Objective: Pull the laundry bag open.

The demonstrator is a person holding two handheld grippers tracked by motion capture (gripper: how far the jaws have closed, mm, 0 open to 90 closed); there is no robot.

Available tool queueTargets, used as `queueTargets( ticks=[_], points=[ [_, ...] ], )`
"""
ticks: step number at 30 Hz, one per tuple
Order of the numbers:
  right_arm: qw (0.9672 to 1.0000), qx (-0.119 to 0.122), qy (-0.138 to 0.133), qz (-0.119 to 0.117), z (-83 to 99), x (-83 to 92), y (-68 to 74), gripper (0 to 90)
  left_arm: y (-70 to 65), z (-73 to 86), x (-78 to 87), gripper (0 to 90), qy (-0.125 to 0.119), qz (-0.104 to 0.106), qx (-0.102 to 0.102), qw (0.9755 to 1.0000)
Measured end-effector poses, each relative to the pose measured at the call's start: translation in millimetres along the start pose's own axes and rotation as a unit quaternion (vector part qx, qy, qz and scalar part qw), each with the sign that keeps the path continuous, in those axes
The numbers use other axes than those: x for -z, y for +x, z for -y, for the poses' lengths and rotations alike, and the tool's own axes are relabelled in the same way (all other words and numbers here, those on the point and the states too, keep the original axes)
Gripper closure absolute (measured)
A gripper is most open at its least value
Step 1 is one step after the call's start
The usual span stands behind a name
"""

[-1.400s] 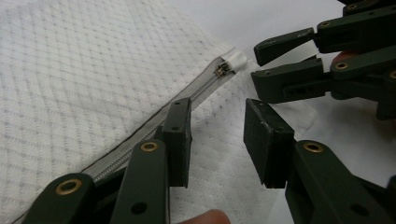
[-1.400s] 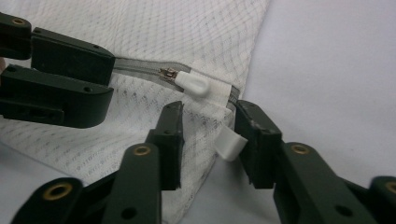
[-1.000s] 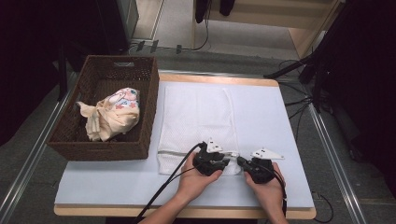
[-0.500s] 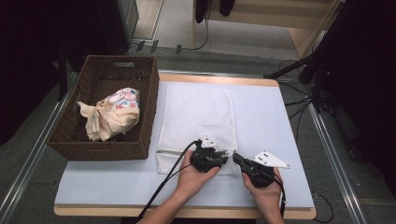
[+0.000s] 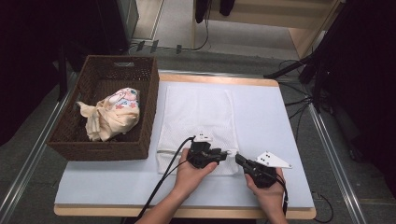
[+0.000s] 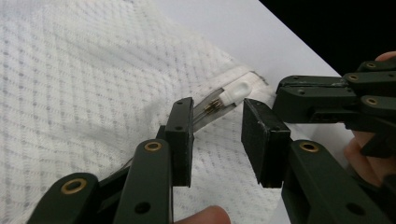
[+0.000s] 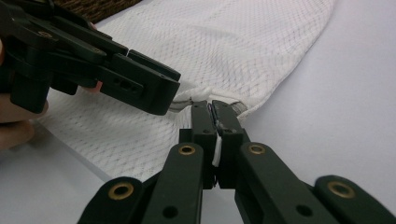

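A white mesh laundry bag [image 5: 196, 116] lies flat on the table, its zipper edge toward the person. My left gripper [image 5: 227, 154] rests on the bag's near right part. In the left gripper view its jaws [image 6: 217, 135] stand apart over the mesh, with the zipper and its white pull [image 6: 236, 93] just ahead of them and untouched. My right gripper [image 5: 238, 158] meets the bag's near right corner. In the right gripper view it [image 7: 211, 109] is shut on the bag's corner edge, a strip of white pinched between its pads.
A dark wicker basket [image 5: 107, 70] stands at the table's left and holds a bundled cream cloth [image 5: 112, 114] with a coloured print. Bare light-blue tabletop [image 5: 266, 107] lies to the right of the bag. Cables trail from both grippers toward the near edge.
My right gripper has shifted slightly to the right and toward the person, still on the bag's corner. The left gripper has stayed at the zipper edge.
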State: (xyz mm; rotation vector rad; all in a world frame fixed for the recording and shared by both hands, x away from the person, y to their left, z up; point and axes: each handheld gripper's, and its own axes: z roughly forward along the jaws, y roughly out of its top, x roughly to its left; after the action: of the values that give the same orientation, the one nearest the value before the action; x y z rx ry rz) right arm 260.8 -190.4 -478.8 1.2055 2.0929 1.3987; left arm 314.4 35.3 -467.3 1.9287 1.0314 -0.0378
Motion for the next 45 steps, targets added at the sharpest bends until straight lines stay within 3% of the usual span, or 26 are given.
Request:
queueTargets(
  ticks=[10, 14, 16, 21, 26, 31, 38, 45],
  points=[
    [0.9999, 0.004, -0.006, -0.007, -1.3, -0.3, 1.4, 90.0, -1.2, 0.9, -13.2, 64.9, 0.011, -0.006, 0.009, 0.9999],
    [0.9999, 0.004, -0.003, -0.01, -1.2, -0.1, 2.3, 90.0, 2.2, -0.3, -9.5, 69.9, 0.0, -0.024, 0.027, 0.9993],
    [0.9999, 0.007, -0.003, -0.01, -1.4, 0.5, 2.5, 89.9, 6.0, -1.3, -7.7, 71.1, -0.005, -0.019, 0.041, 0.999],
    [0.9999, 0.008, 0.002, -0.008, -1.3, 1.2, 2.4, 89.8, 6.4, 0.9, -11.3, 71.8, 0.011, -0.009, 0.046, 0.9988],
    [1.0, 0.002, 0.002, -0.006, -1.3, 0.6, -0.5, 89.7, 6.1, 4.0, -10.0, 70.7, 0.012, -0.002, 0.048, 0.9988],
    [1.0, 0.003, 0.002, -0.004, -1.2, 0.1, -1.1, 89.6, 4.6, 2.8, -8.4, 77.8, 0.005, 0.04, 0.064, 0.9972],
    [1.0, 0.002, 0.003, 0.001, -0.8, 0.1, -2.4, 89.6, 8.3, 4.2, -7.9, 85.3, 0.008, 0.031, 0.068, 0.9972],
    [1.0, 0.001, 0.003, -0.001, -0.8, 0.5, -0.4, 89.6, 9.4, 4.6, -7.9, 86.0, 0.013, 0.03, 0.066, 0.9973]
  ],
)
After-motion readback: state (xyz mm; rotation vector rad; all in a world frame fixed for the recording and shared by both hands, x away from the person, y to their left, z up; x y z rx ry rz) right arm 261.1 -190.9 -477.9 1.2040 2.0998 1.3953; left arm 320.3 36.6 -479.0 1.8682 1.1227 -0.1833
